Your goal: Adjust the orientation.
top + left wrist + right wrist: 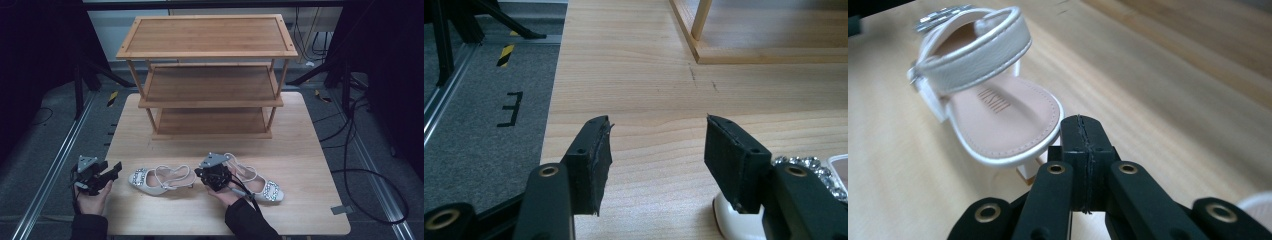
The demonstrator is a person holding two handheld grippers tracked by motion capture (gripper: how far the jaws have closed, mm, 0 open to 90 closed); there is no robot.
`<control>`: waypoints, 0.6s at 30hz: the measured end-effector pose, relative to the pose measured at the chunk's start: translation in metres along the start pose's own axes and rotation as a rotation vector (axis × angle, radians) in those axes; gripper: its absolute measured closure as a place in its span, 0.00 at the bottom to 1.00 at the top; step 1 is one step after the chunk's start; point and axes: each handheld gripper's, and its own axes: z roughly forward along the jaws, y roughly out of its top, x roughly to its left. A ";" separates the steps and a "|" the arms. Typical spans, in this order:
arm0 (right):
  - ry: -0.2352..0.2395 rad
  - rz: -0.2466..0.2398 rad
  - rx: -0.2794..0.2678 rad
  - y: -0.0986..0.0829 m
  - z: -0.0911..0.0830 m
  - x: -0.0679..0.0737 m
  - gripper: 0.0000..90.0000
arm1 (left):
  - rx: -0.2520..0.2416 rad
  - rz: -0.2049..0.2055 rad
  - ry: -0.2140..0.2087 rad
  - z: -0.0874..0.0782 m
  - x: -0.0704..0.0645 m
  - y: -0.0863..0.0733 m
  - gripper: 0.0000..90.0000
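Two white strappy sandals with jewelled buckles lie on the front of the wooden table (300, 150). The left sandal (160, 181) points its toe left; the right sandal (262, 186) points its toe right. My right gripper (207, 175) sits between them, shut with nothing in it. In the right gripper view its tips (1083, 125) are just short of the left sandal's heel end (998, 115). My left gripper (116, 169) is open at the table's left edge. Its jaws (656, 135) stand wide apart over bare wood, the left sandal's buckled toe (819, 167) beside the right jaw.
A three-tier bamboo shoe rack (210, 80) stands at the back of the table, its shelves bare; its bottom corner (696, 52) lies ahead of the left gripper. Grey floor with rails (55, 165) runs left of the table, and cables (360, 170) lie on the right.
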 end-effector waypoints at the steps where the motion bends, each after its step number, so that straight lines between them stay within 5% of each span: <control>1: 0.011 0.002 0.003 -0.002 -0.003 0.002 1.00 | 0.001 0.004 0.000 0.000 0.000 0.000 0.48; 8: 0.028 -0.035 -0.065 -0.003 -0.025 -0.001 0.89 | 0.001 -0.003 -0.004 0.000 0.001 -0.001 0.48; 14: 0.166 -0.111 -0.097 -0.002 -0.027 0.002 0.38 | 0.004 0.002 -0.003 0.000 0.000 0.000 0.48; 18: 0.184 -0.133 -0.056 -0.001 -0.012 0.008 0.31 | -0.001 -0.001 -0.002 0.000 0.001 0.000 0.48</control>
